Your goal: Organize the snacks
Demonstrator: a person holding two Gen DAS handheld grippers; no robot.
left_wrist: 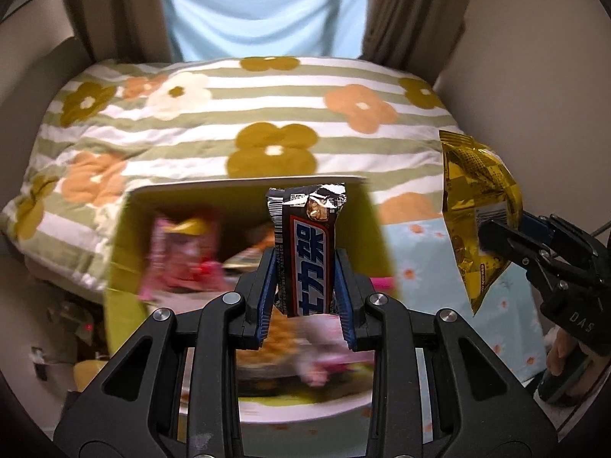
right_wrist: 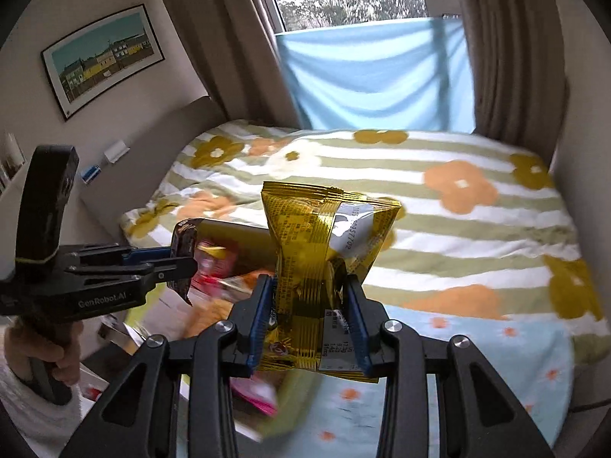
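**Both hands loaded, box already half full**

Bedroom setup: floral striped duvet (left_wrist: 214, 126) on the bed ahead of me, brown curtains and a window past it, a framed print (right_wrist: 103, 57) on the wall off to my left.

Starting left: my left gripper (left_wrist: 305, 290) is clamped on a chocolate bar (left_wrist: 307, 248), standing upright between the blue pads. Dark glossy wrapper, crinkly silver foil at the top end, stiff slab shape, so it sits square in the jaws. Right behind and below it is the cardboard box (left_wrist: 126, 252) with yellow-green walls, open toward me. Inside are a pink packet (left_wrist: 179, 255) and some other wrappers, too blurry to name. So I'd say some snacks are already sorted and at least two are left.

Over to the right, my right gripper (right_wrist: 311, 313) is squeezed onto a gold snack bag (right_wrist: 324, 267), held up in the air beside the box, over the light blue daisy sheet (right_wrist: 477, 362). It's a puffy pillow pack, shiny metallic film, crimped seams top and bottom, and it's bunched in where the pads pinch it. Softer and slipperier than the bar, I reckon.

Both look headed for the box next, my guess anyway.
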